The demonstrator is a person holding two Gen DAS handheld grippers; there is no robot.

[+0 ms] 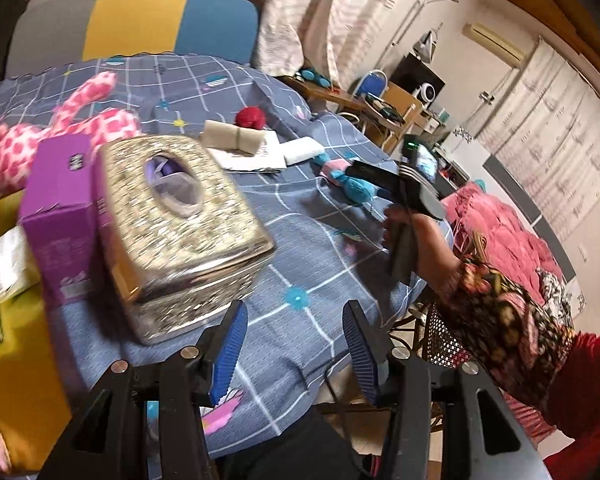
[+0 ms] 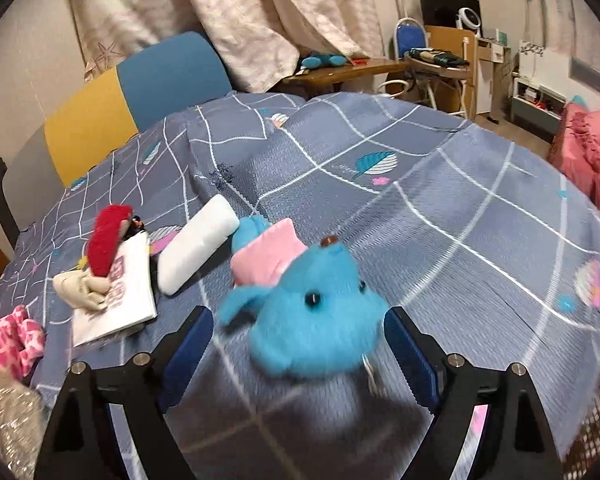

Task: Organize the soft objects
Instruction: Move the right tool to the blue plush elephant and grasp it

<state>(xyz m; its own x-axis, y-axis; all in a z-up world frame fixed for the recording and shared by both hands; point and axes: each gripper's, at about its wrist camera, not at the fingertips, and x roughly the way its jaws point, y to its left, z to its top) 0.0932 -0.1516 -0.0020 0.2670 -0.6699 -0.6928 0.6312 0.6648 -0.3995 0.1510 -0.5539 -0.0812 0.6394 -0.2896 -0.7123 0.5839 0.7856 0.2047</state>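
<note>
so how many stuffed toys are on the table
2, maybe more hidden: a blue one between the open right tongs, and a pink spotted one at the far left behind the tissue box.

Two low wrist views (fisheye) over one shared blue bedspread.

Left wrist view: glitter tissue box and purple carton block the left-centre; pink spotted plush behind them at upper left. Bare tablecloth runs from between the left gripper fingers up the frame centre. Right gripper and its arm cut across centre-right.

Right wrist view: blue plush fills the gap ahead of the right gripper's spread fingers. White pad, booklet and red plush crowd the left. Whole right half of the cloth is open.
</note>
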